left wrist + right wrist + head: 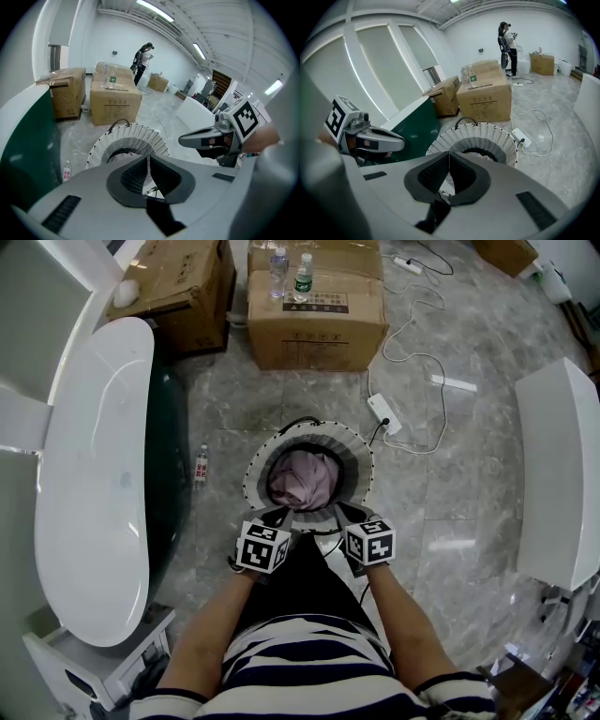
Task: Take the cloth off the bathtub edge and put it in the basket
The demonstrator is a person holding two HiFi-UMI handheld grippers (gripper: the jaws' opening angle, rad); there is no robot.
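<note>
Cloth (302,479) lies in basket (251,472), tub (94,474) edge bare | L gripper (148,161) & R gripper (449,159) clenched, empty | risk: cloth seems heaped; knocking rim w/ grippers could tip basket.

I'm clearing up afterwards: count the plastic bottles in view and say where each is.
3. One bottle and a second stand on the middle cardboard box; a third is on the floor beside the bathtub. More may hide behind boxes.
</note>
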